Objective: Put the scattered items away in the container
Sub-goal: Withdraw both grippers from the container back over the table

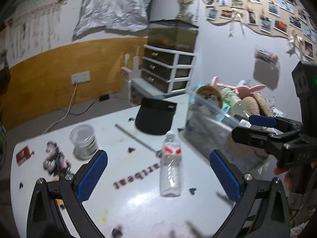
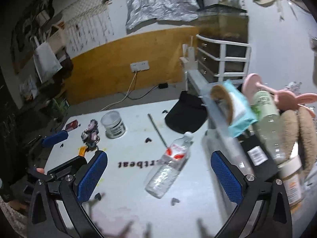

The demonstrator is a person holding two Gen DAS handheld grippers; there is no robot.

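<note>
An empty clear water bottle (image 1: 170, 167) with a red label lies on the white table (image 1: 122, 198), between the tips of my open left gripper (image 1: 158, 176). In the right wrist view the bottle (image 2: 168, 163) lies between the tips of my open right gripper (image 2: 159, 176). A clear container (image 1: 214, 136) at the right holds a green bottle (image 1: 230, 97), plush items and a pink toy; it also shows in the right wrist view (image 2: 223, 138). A black visor cap (image 1: 155, 116), a clear jar (image 1: 84, 141), a metal rod (image 1: 136, 137), a small figure charm (image 1: 54, 157) and a red card (image 1: 22, 154) lie scattered.
A drawer unit (image 1: 168, 69) with a tank on top stands behind the table. Small dark heart-shaped bits (image 1: 131, 149) dot the tabletop. The right gripper (image 1: 257, 127) shows at the right edge of the left view, over the container. A wall socket and cables run along the floor behind.
</note>
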